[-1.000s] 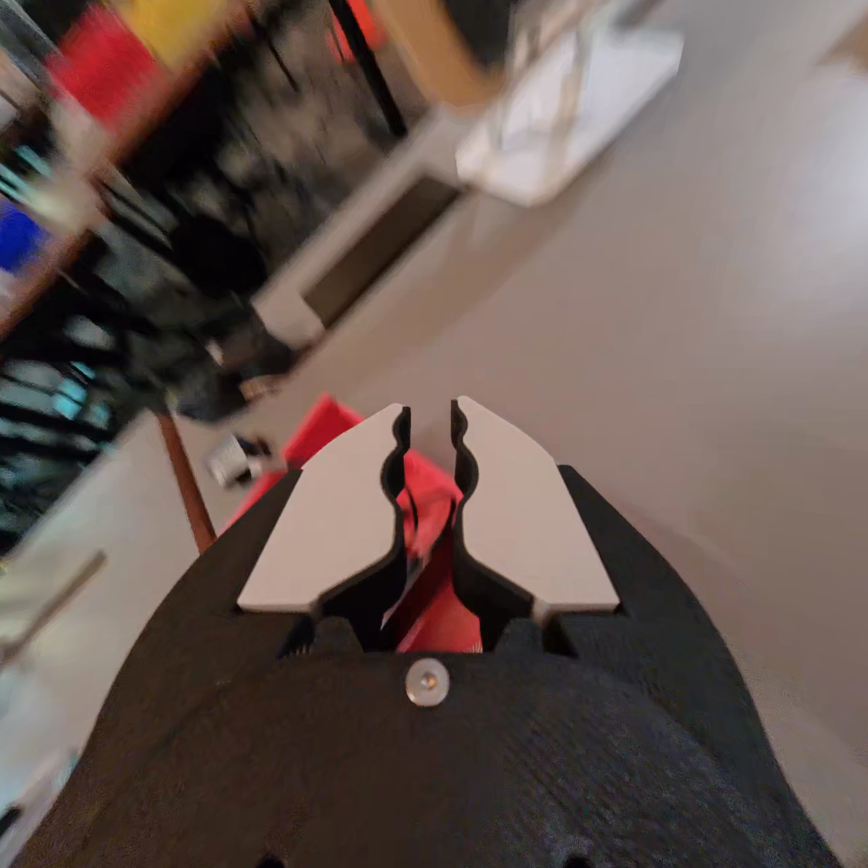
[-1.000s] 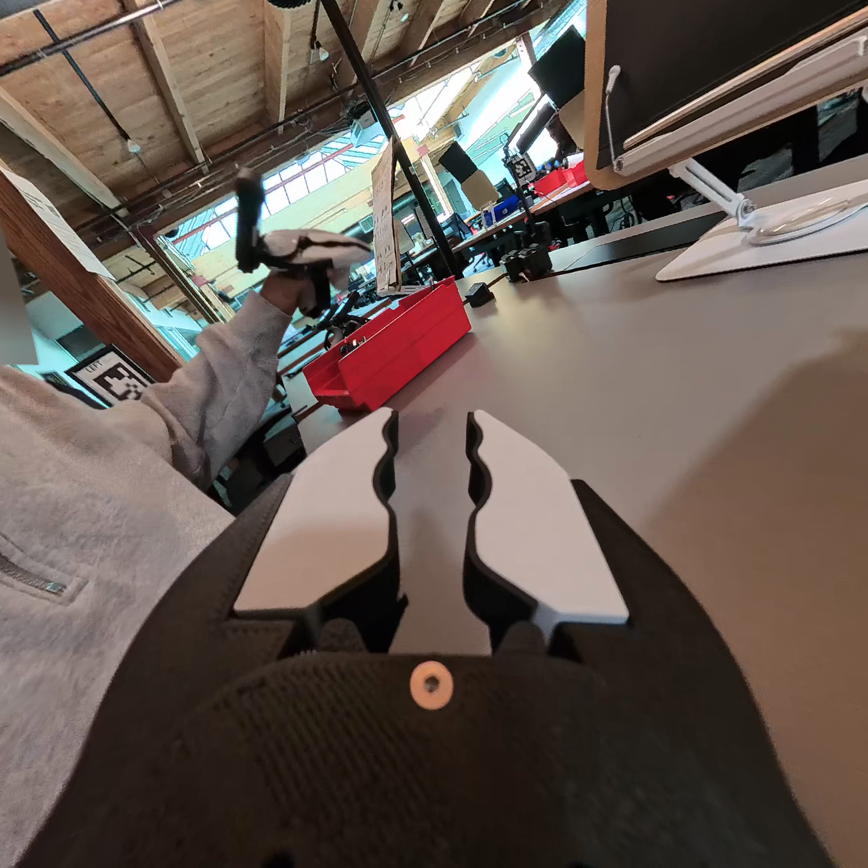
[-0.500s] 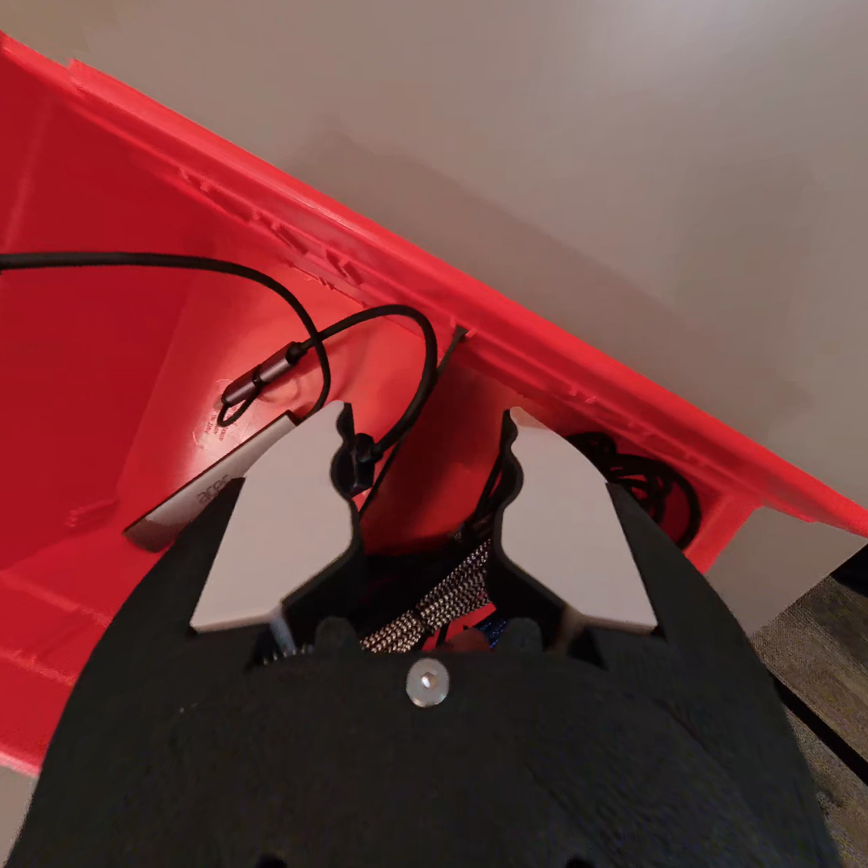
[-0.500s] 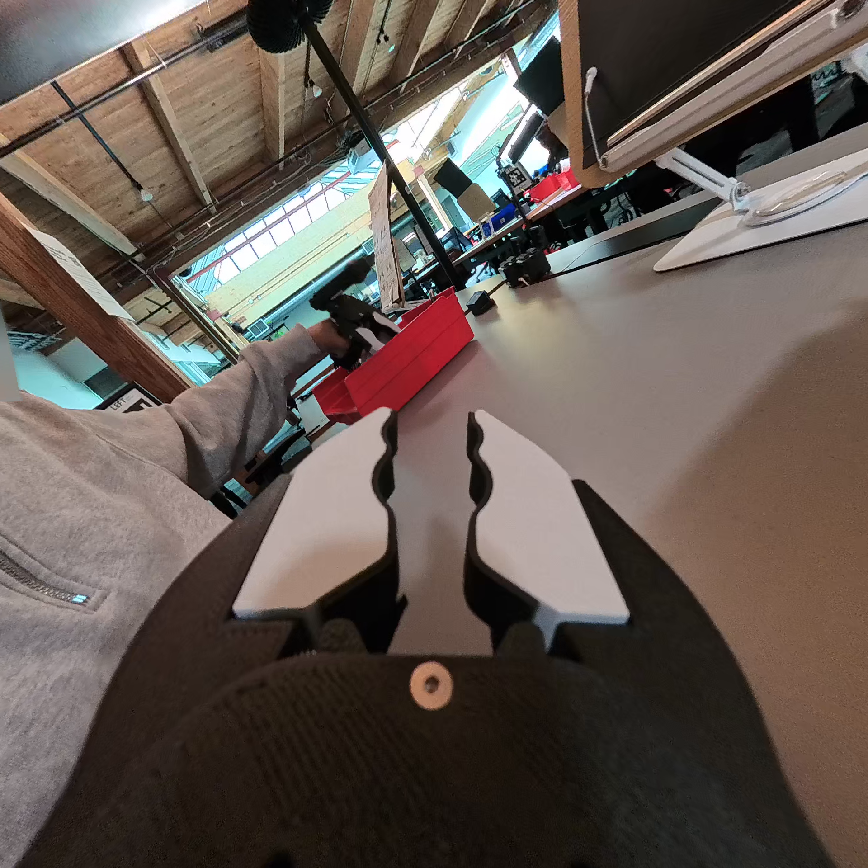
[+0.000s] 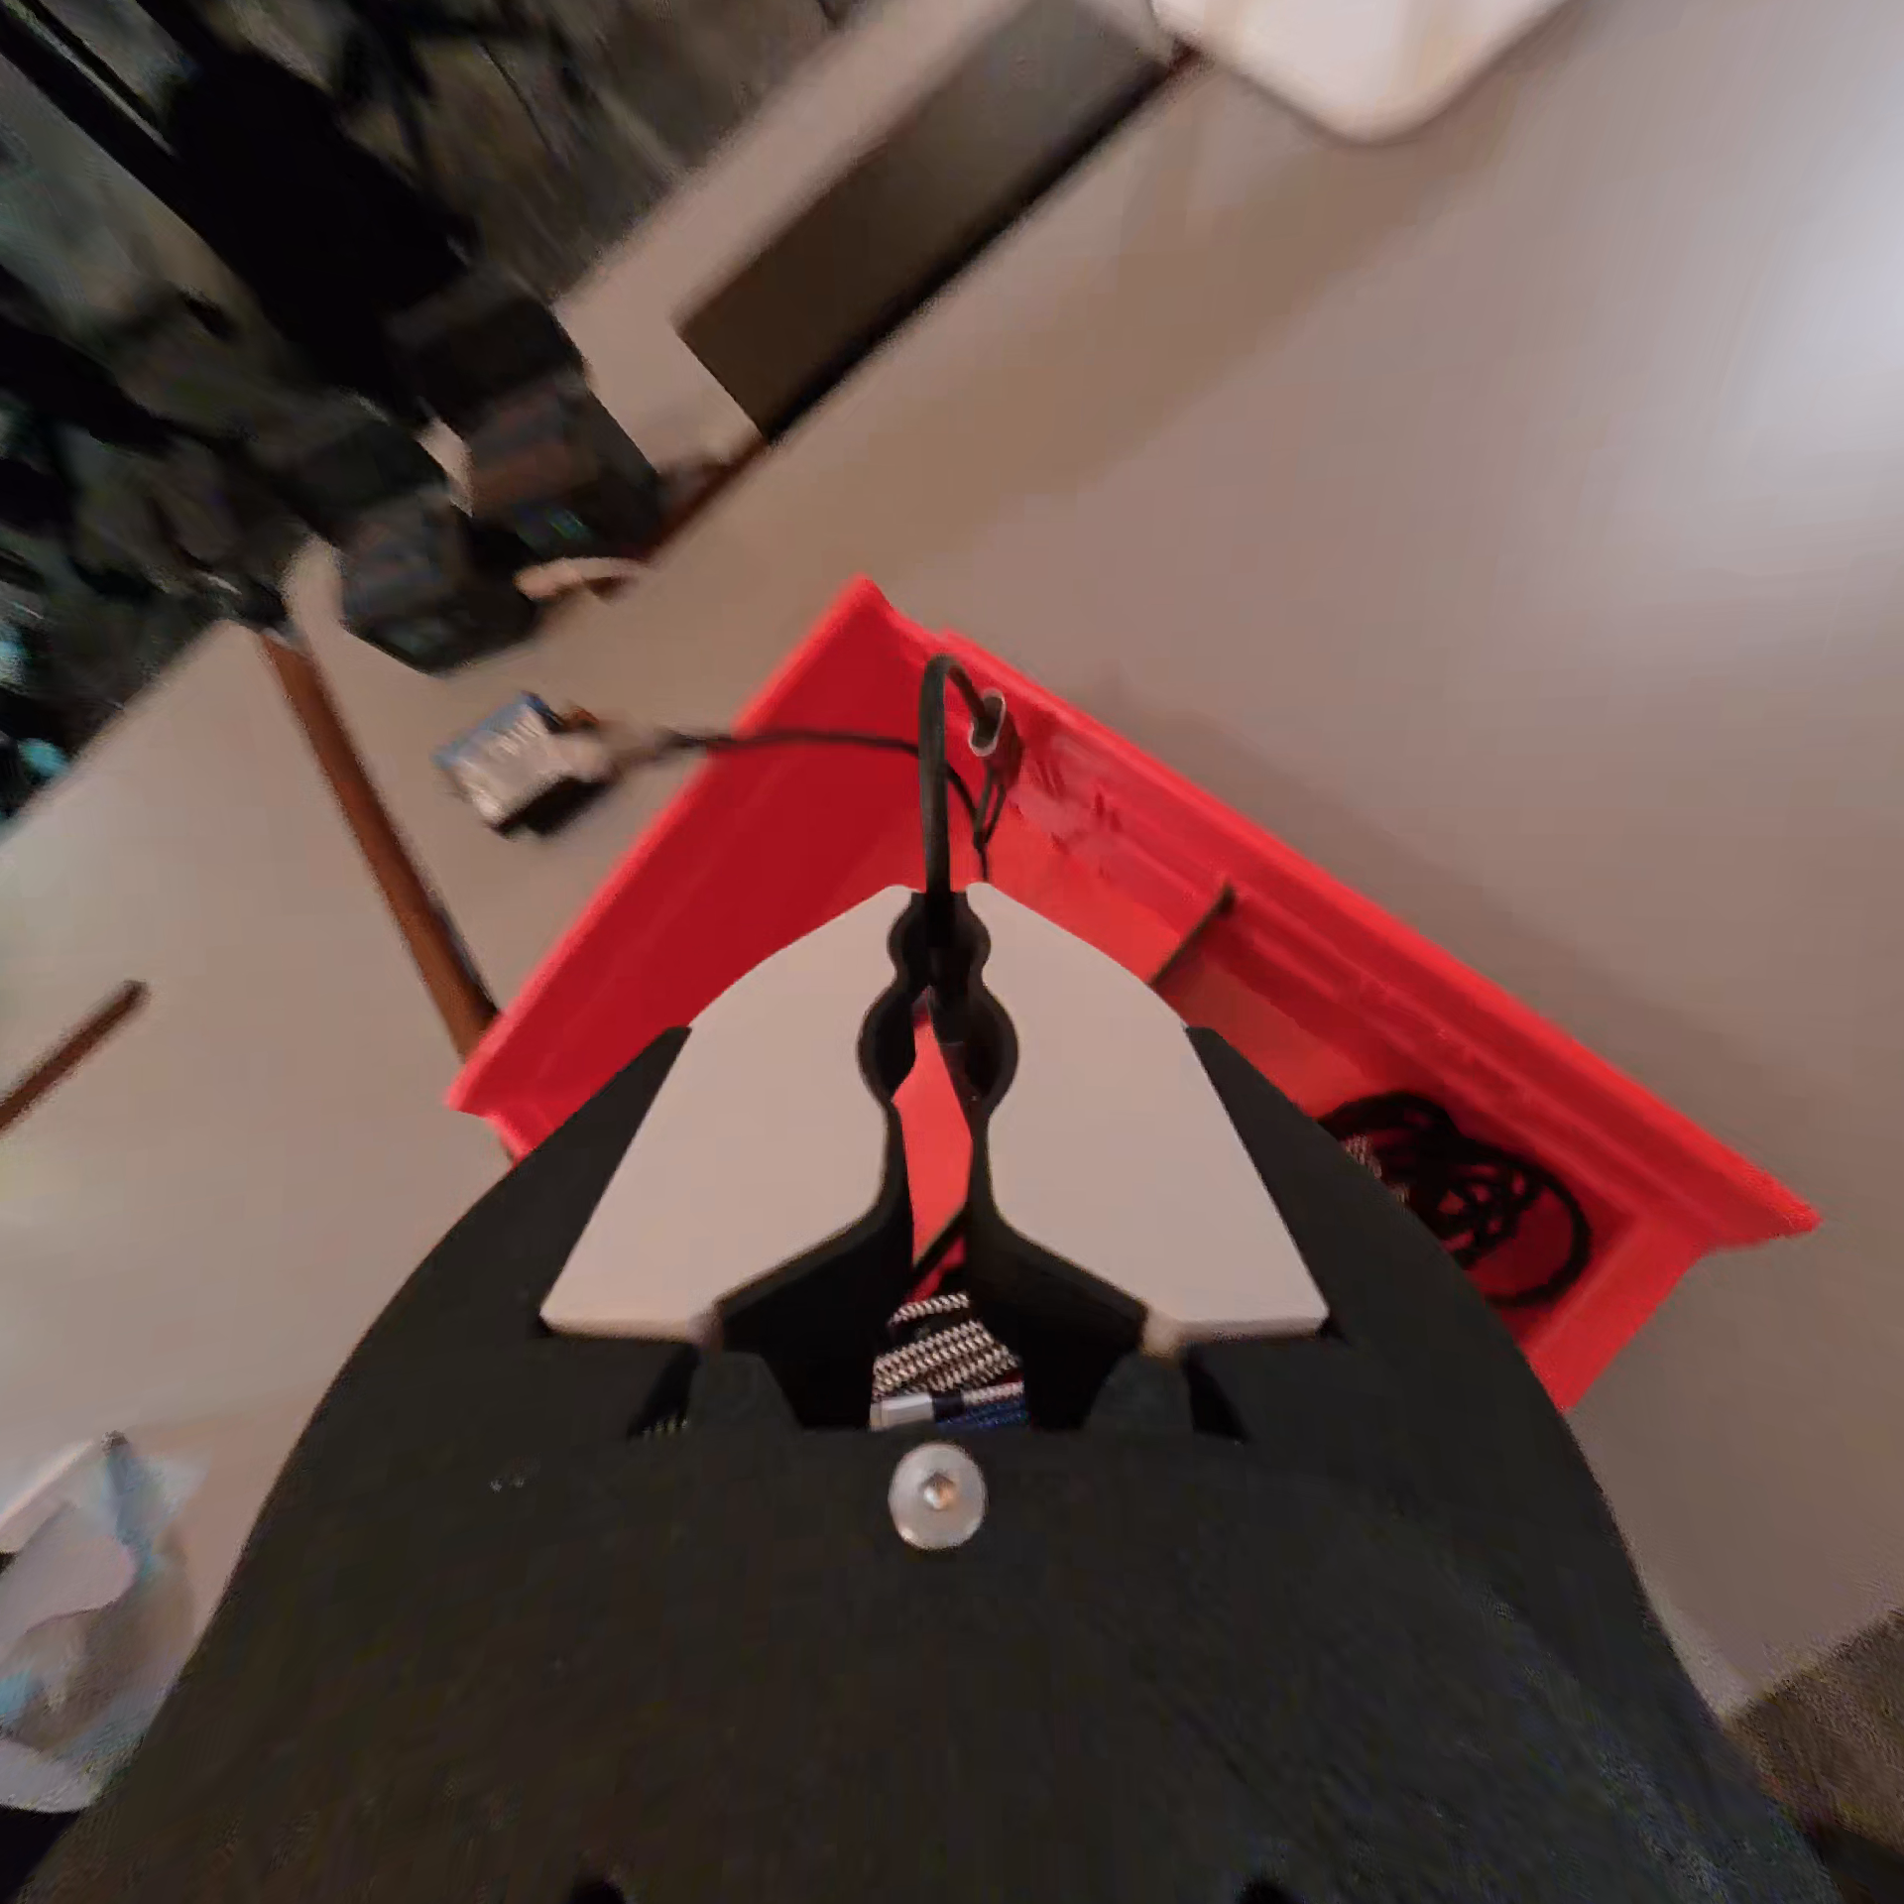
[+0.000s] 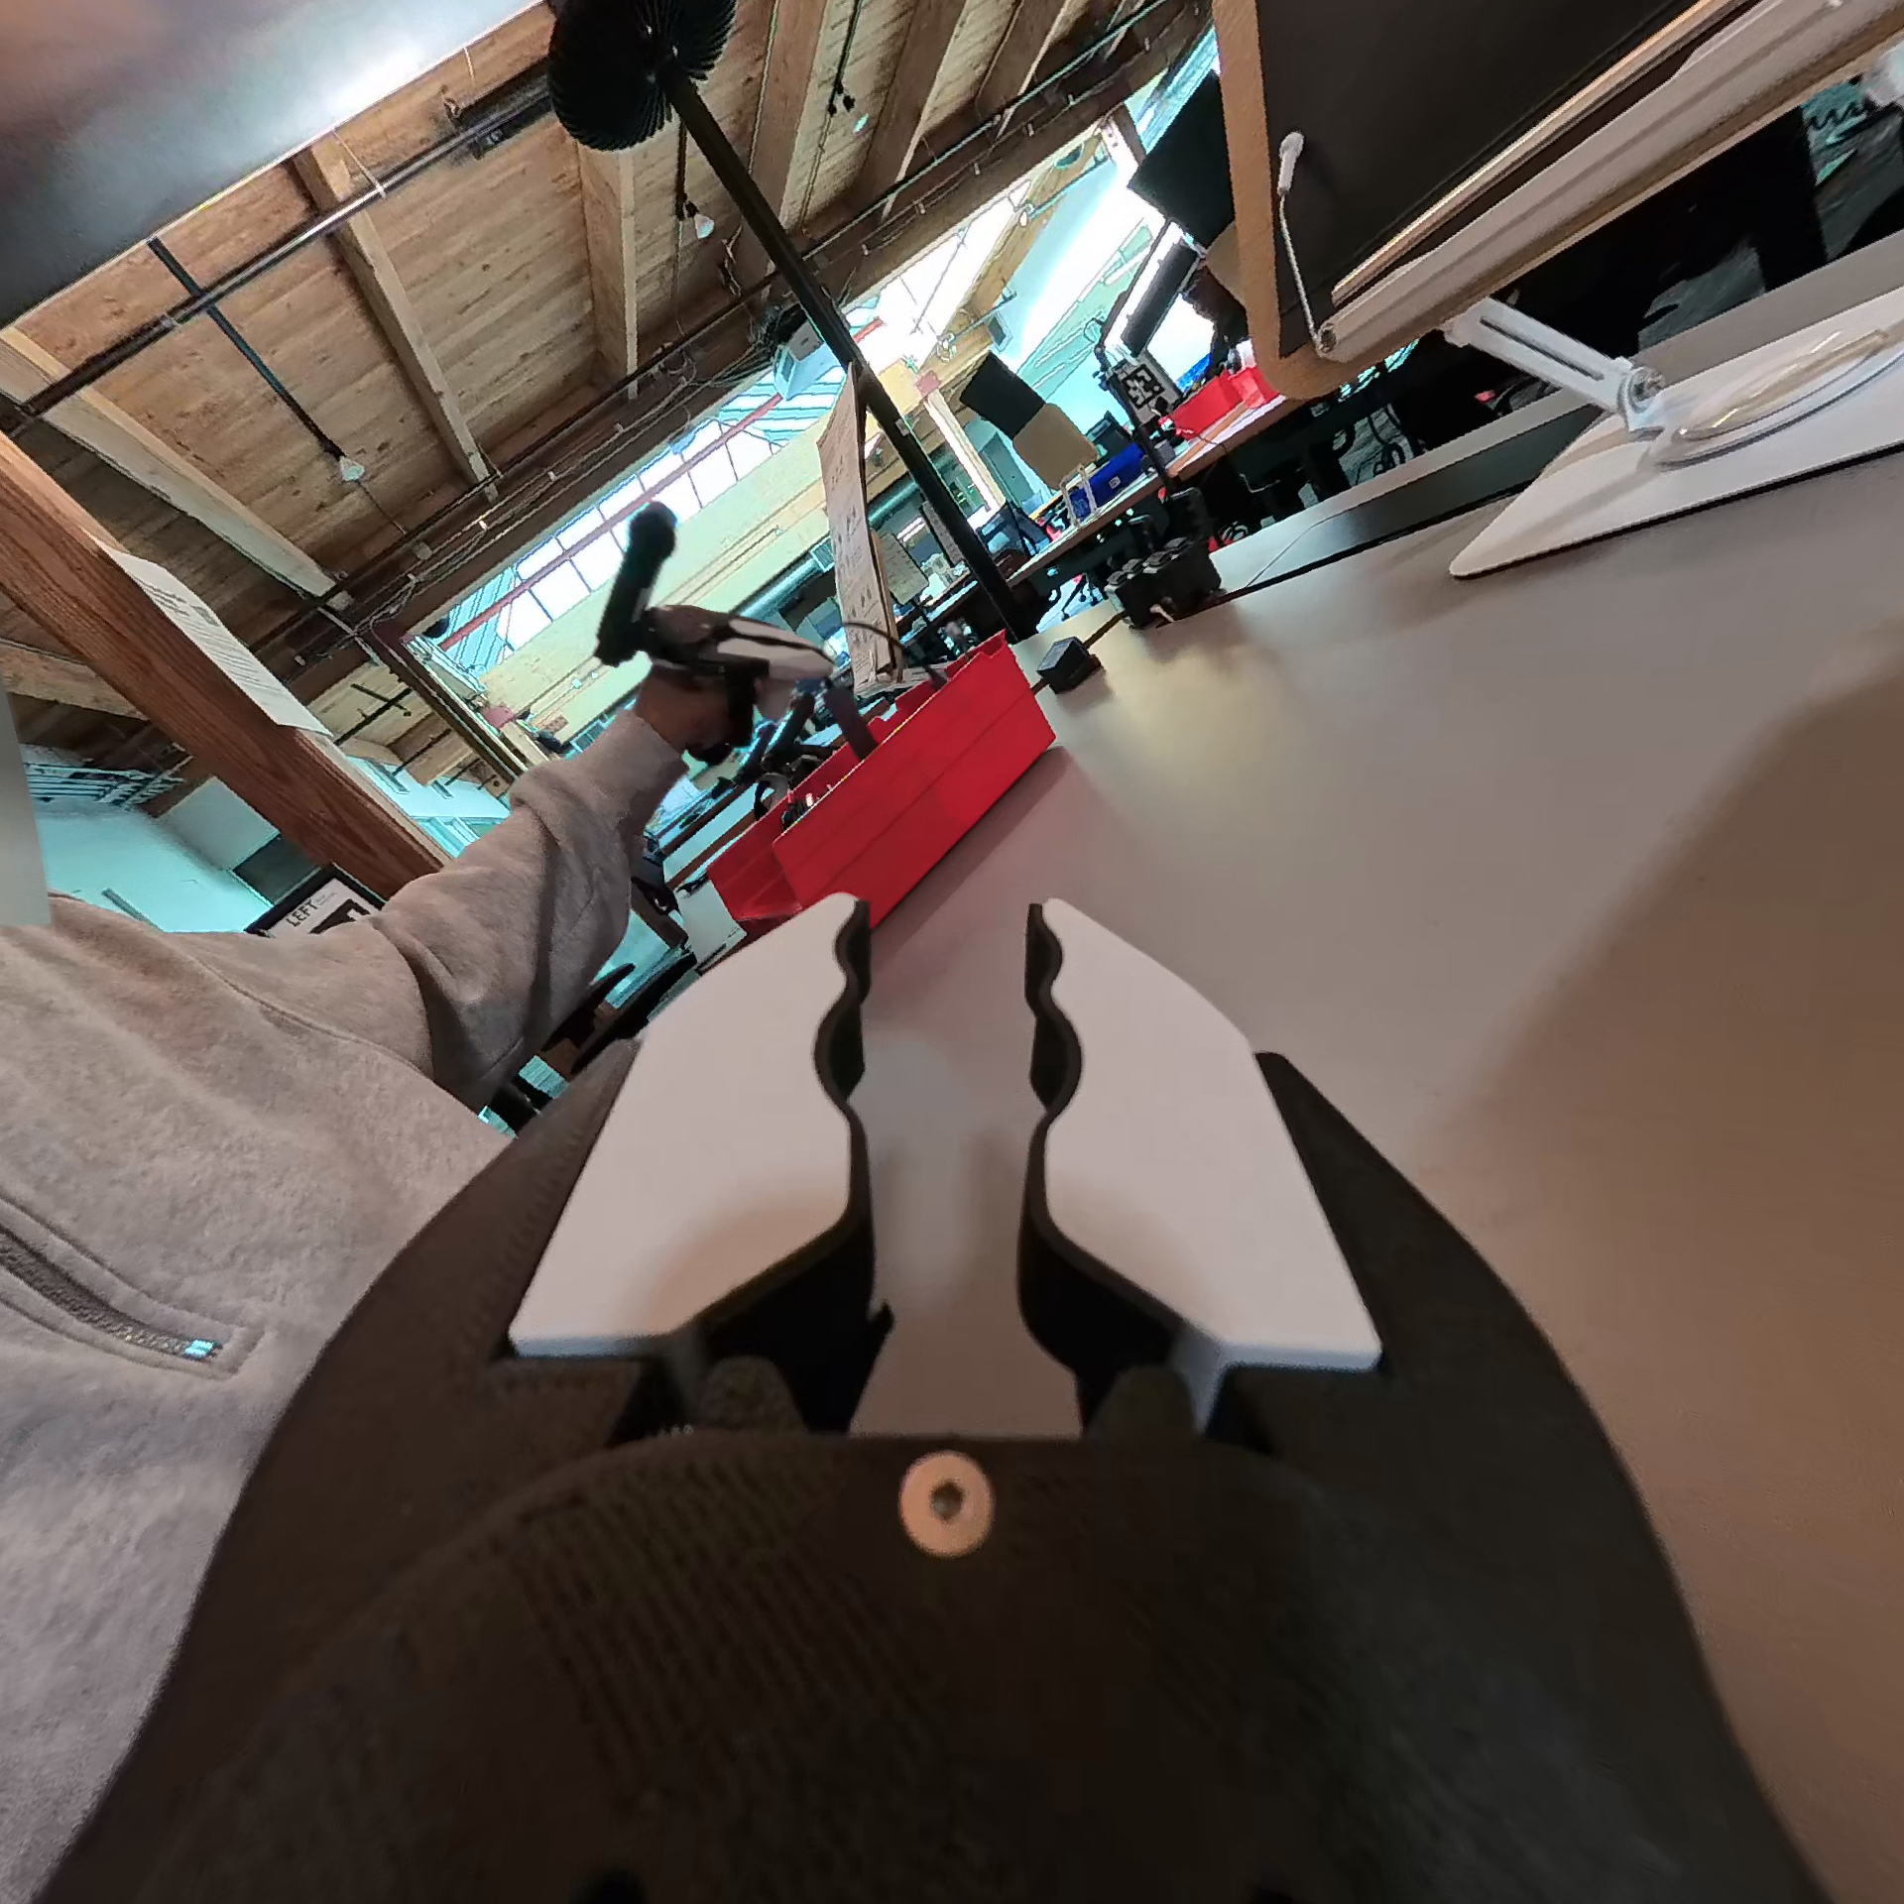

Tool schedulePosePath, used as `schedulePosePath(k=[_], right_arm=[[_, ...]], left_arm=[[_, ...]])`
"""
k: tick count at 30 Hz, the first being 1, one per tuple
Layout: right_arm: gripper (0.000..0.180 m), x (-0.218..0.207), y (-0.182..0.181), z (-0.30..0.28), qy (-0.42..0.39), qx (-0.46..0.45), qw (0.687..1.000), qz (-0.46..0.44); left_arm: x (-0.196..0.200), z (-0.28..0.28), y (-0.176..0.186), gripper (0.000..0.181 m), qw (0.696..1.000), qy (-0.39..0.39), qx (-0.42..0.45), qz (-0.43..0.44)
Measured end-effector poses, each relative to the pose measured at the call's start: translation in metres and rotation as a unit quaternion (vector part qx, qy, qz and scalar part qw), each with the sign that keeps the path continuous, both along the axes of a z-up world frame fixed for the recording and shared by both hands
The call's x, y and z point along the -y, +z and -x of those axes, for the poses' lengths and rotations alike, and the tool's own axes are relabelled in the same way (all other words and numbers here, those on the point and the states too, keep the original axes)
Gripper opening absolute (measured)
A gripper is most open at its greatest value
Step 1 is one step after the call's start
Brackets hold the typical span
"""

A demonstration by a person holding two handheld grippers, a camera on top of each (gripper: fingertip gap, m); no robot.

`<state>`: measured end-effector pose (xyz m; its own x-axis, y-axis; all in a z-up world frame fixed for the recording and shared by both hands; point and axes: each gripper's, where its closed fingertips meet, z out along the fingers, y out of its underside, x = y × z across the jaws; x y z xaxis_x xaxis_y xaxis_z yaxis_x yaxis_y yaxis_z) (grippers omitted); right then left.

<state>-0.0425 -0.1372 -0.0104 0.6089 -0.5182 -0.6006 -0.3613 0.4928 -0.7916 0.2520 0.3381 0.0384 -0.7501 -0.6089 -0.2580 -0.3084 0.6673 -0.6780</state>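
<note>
My left gripper is shut on a thin black cable and holds it above a red bin. The cable's metal plug curls over just past the fingertips. A coiled black cable lies in the bin's right end, and a braided cable shows between the finger bases. In the right wrist view the left gripper is raised in a hand above the red bin. My right gripper is open and empty, low over the grey table.
A white monitor stand base sits at the table's far right under a dark screen. A small black box lies past the bin. A small blue-and-silver device lies left of the bin. A grey sleeve fills the left. The gap from one gripper's tips to the other's is roughly 55 cm. About 30 cm separates my left fingertips from the small blue-and-silver device.
My left gripper was open down inside the bin; it has shut on the black cable and lifted up out of the bin. The right gripper has hardly moved.
</note>
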Motion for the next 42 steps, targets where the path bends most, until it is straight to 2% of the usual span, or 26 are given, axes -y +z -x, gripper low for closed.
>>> schedulePosePath(k=[5,8,11,14,16,18,23,25,31,33,36,39,42], right_arm=[[0.029,0.001,-0.001,-0.001,0.001,-0.006,1.0,-0.011],[0.029,0.001,0.0,0.0,0.003,-0.006,1.0,-0.016],[0.03,-0.001,0.0,0.0,0.004,-0.003,1.0,-0.006],[0.03,-0.007,-0.003,0.002,0.009,0.0,1.0,0.022],[0.03,-0.014,-0.006,0.004,0.017,0.004,0.998,0.054],[0.029,-0.02,-0.01,0.006,0.029,0.009,0.996,0.081],[0.03,-0.014,-0.011,0.006,0.02,0.011,0.996,0.091],[0.031,-0.009,-0.011,0.005,0.004,0.017,0.994,0.111],[0.033,-0.027,-0.026,0.004,0.001,0.036,0.977,0.211],[0.031,-0.041,-0.03,0.004,0.007,0.046,0.968,0.247],[0.017,-0.061,-0.028,0.0,-0.005,0.082,0.952,0.295],[0.019,-0.082,-0.029,-0.003,0.005,0.103,0.947,0.304],[0.028,-0.097,-0.039,-0.006,0.019,0.069,0.958,0.278]], left_arm=[[0.005,0.012,0.098,0.005,0.984,0.01,0.128,0.119],[0.034,0.04,0.147,0.005,0.962,-0.026,0.154,0.223],[0.08,0.074,0.173,0.004,0.935,-0.09,0.142,0.313],[0.131,0.103,0.181,0.006,0.908,-0.145,0.123,0.373],[0.163,0.12,0.187,0.006,0.879,-0.168,0.147,0.421],[0.198,0.136,0.179,0.006,0.855,-0.195,0.13,0.462],[0.276,0.167,0.13,0.006,0.799,-0.234,0.011,0.554],[0.293,0.174,0.11,0.005,0.77,-0.238,-0.019,0.592],[0.328,0.182,0.037,0.006,0.717,-0.203,-0.155,0.649],[0.336,0.19,0.019,0.005,0.713,-0.211,-0.17,0.646],[0.353,0.205,-0.005,0.005,0.735,-0.235,-0.188,0.608],[0.367,0.224,-0.012,0.005,0.716,-0.267,-0.229,0.603],[0.377,0.24,-0.018,0.005,0.705,-0.28,-0.257,0.599]])
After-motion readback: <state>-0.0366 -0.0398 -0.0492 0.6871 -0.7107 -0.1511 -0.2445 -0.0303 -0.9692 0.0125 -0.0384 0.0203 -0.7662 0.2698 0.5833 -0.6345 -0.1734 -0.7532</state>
